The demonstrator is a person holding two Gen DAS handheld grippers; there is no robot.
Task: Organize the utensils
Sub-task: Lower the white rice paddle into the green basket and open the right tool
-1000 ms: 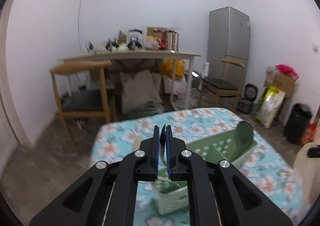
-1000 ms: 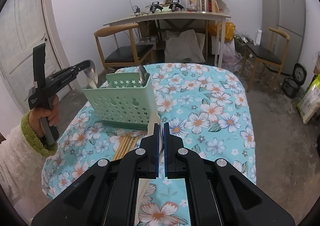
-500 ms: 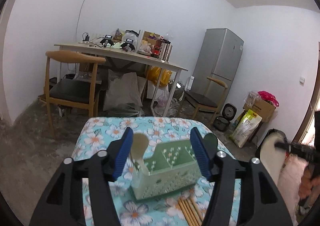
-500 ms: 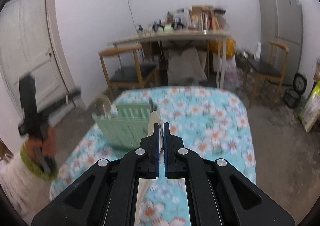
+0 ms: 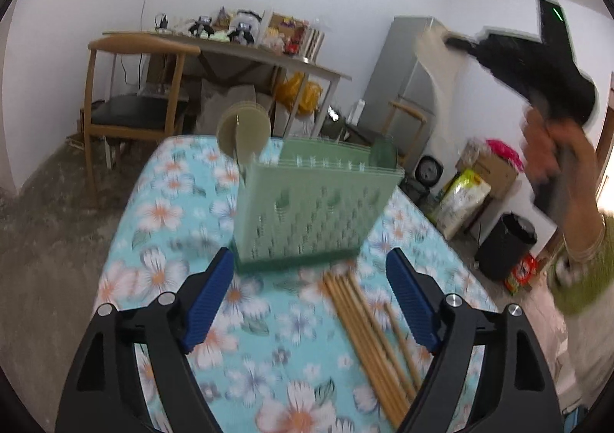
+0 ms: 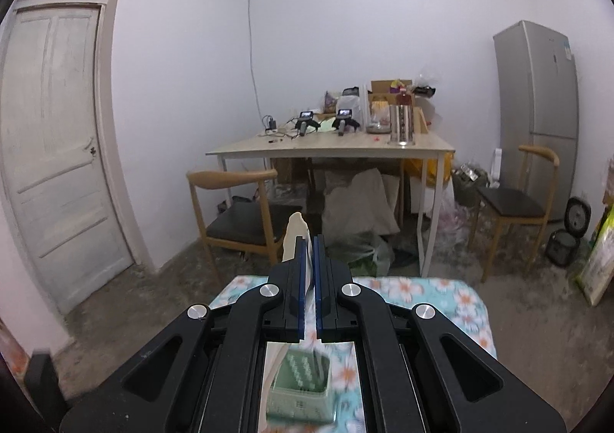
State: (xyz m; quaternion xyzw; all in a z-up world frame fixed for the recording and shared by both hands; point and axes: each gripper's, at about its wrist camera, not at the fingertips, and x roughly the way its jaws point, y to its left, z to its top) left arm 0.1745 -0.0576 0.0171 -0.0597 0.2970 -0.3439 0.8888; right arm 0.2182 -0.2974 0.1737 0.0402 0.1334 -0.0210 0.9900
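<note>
A green perforated utensil basket (image 5: 314, 202) stands on the floral tablecloth (image 5: 161, 210). An olive spoon (image 5: 243, 126) stands in its left end and a dark green spoon (image 5: 383, 152) in its right end. Several wooden chopsticks (image 5: 368, 321) lie in front of it. My left gripper (image 5: 309, 260) hangs low before the basket, its jaws opening and nothing pressed between the pads. My right gripper (image 6: 310, 252) is shut on a cream spoon (image 6: 295, 237), high over the basket (image 6: 299, 383). The left wrist view shows that cream spoon (image 5: 437, 64) at the upper right, carried by a hand (image 5: 545, 149).
Beyond the table are a wooden chair (image 6: 238, 218), a cluttered desk (image 6: 330, 149), a second chair (image 6: 514, 199) and a grey fridge (image 6: 537, 106). A white door (image 6: 57, 149) is on the left. A black bin (image 5: 506, 245) and bags stand at the right.
My left gripper let go of the olive spoon, which now stands in the basket, then opened wide and sank back toward the chopsticks. My right gripper rose with the cream spoon.
</note>
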